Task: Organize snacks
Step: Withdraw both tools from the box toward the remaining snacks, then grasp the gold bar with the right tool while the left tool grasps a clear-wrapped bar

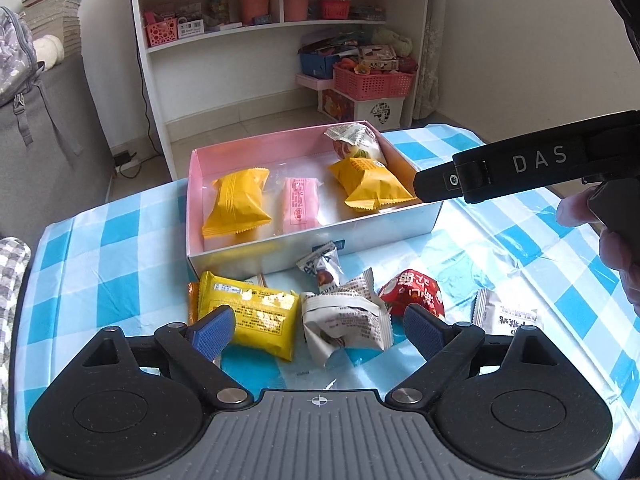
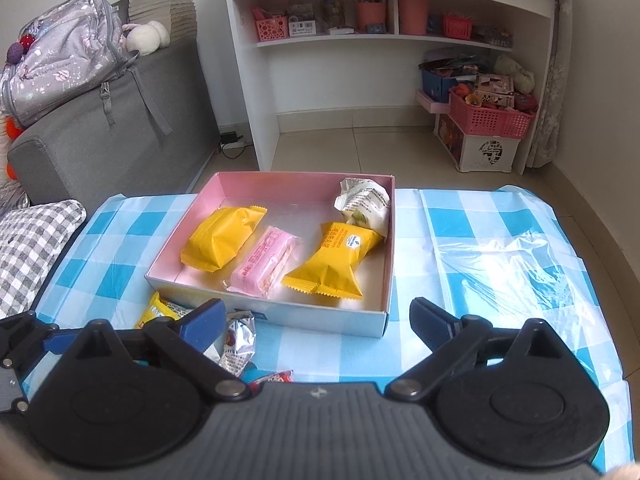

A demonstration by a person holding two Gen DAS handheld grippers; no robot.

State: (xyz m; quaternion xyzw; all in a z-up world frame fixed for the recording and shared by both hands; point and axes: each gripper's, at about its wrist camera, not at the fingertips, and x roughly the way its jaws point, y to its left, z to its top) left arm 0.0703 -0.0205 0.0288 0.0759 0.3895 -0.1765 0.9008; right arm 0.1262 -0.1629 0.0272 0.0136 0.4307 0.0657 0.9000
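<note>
A pink-lined box (image 1: 240,152) (image 2: 390,248) stands on the blue checked tablecloth. Inside lie two yellow packets (image 1: 236,204) (image 2: 218,242), a pink bar (image 1: 299,206) (image 2: 264,266) and a white packet (image 1: 358,142) (image 2: 366,204). In front of the box lie loose snacks: a yellow packet (image 1: 256,318), a crumpled white packet (image 1: 346,324), a red one (image 1: 414,292), a small silver one (image 1: 322,266) (image 2: 238,340) and a white sachet (image 1: 506,314). My left gripper (image 1: 318,330) stands open above the loose snacks, nothing between its fingers. My right gripper (image 2: 316,322) is open too, over the box's near wall.
The right-hand gripper's black body (image 1: 520,164) reaches across above the box's right corner, a hand (image 1: 616,240) behind it. A grey sofa (image 2: 120,120) with a backpack stands left, a white shelf unit (image 2: 360,60) and pink baskets (image 2: 488,116) beyond the table.
</note>
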